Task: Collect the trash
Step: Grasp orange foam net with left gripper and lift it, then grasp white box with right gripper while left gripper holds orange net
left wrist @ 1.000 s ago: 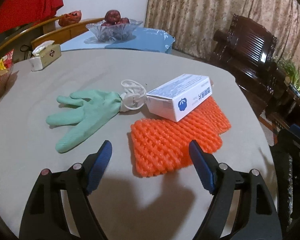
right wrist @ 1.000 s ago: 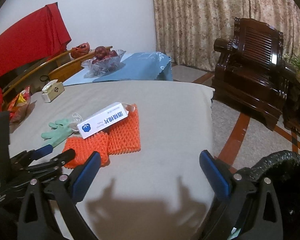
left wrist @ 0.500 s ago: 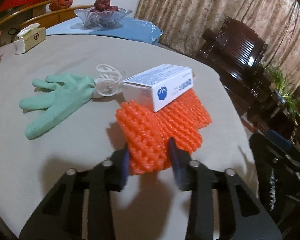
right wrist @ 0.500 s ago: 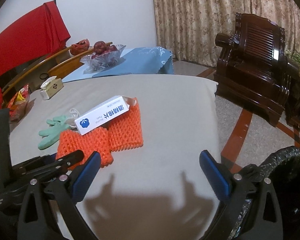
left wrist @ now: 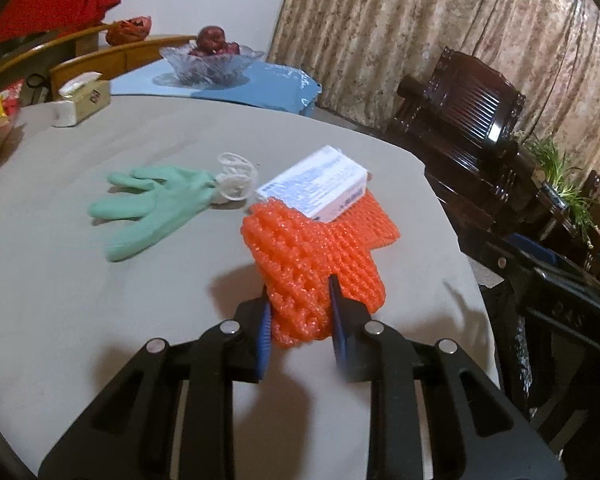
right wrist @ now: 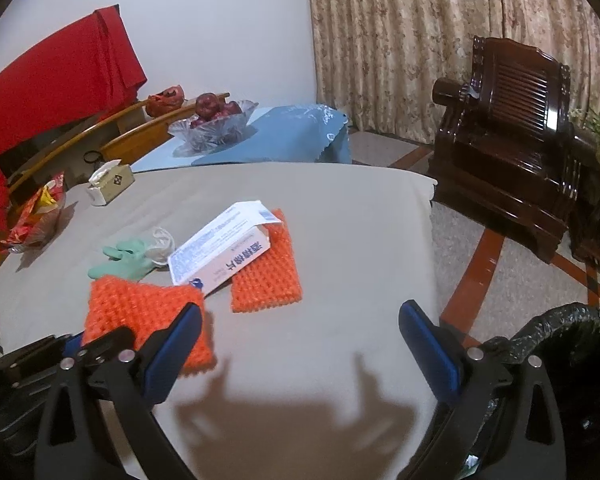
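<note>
Between left gripper (left wrist: 298, 308) pads: knobbly orange foam net (left wrist: 300, 264), squashed.

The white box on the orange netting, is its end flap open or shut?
Open: in the right wrist view the white box has its far end flap lifted and sticking out over the orange foam netting.

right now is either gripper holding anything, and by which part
The left gripper is shut on the orange foam net, pinching its near edge. The right gripper is open and holds nothing.
</note>
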Tool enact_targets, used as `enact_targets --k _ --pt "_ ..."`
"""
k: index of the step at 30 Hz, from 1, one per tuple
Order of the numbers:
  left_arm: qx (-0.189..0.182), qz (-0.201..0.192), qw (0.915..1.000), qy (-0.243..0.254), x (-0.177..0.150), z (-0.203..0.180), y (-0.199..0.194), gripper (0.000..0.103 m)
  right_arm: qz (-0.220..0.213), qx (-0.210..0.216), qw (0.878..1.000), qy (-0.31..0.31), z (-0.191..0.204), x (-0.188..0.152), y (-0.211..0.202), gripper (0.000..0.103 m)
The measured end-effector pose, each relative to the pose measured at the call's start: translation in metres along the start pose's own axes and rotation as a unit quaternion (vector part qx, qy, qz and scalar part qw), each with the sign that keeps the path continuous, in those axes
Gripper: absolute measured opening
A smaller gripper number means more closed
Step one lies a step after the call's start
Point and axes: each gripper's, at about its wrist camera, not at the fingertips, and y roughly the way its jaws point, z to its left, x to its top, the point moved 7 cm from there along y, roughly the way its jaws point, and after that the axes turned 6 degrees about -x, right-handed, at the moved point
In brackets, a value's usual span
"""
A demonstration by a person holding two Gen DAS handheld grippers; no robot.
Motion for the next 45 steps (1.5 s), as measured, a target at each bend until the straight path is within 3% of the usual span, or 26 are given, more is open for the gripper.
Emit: enact_targets --k 6,12,20,26,33,41,45 --pt "0.037 -0.025 0.9989 -0.009 0.003 0.033 -0.031 0.024 0.0 0.011 1.0 -0.014 0.022 0.0 -0.001 0.097" --pt "0.077 -0.03 0.9962 -0.03 0.009 0.073 -0.036 0.024 0.007 0.02 0.999 -0.031 0.054 0.0 0.013 0.097" --pt "0.093 -0.035 0.9938 -0.05 0.018 0.109 -0.025 0.024 0.023 0.016 0.999 -0.045 0.094 0.004 0.052 0.097" --pt "0.093 -0.04 0.9934 -0.054 0.024 0.116 -0.017 0.024 0.034 0.005 0.998 -0.052 0.108 0.008 0.075 0.097" --pt "0.089 -0.041 0.9934 -0.059 0.025 0.115 -0.012 0.024 0.044 -0.013 0.997 -0.055 0.1 0.008 0.087 0.097" --pt "0.088 -0.04 0.9937 -0.058 0.026 0.109 -0.01 0.024 0.054 -0.063 0.996 -0.023 0.042 0.008 0.087 0.097" --pt "0.093 -0.042 0.993 -0.059 0.025 0.11 -0.011 0.025 0.043 -0.044 0.998 -0.016 0.039 0.012 0.08 0.097"
